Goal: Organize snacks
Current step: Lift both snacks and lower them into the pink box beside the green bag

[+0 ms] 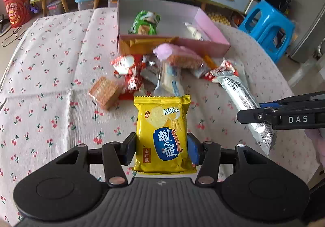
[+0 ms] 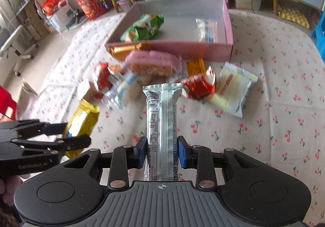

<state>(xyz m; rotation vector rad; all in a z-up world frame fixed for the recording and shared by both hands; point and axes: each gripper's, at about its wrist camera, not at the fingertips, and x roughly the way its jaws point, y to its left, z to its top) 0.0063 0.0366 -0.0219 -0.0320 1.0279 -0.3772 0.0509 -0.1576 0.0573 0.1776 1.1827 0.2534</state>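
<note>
Over cherry-print tablecloth [image 1: 50, 76], left gripper [image 1: 161, 149] pinches light, crinkly yellow cracker packet [image 1: 162, 133] mid-body; right gripper [image 2: 162, 153] clasps slippery silver bar wrapper [image 2: 162, 125].

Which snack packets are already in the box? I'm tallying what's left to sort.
Two: the green packet and the clear-wrapped packet lie inside the pink box; the others lie outside or are held.

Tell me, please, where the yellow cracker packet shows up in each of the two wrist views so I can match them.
Left wrist view: the yellow cracker packet stands bottom centre, clamped in the left gripper.
Right wrist view: the same packet sits at lower left, partly hidden behind the left gripper.
Shared landmark: the pink box at the far side of the snack pile.
</note>
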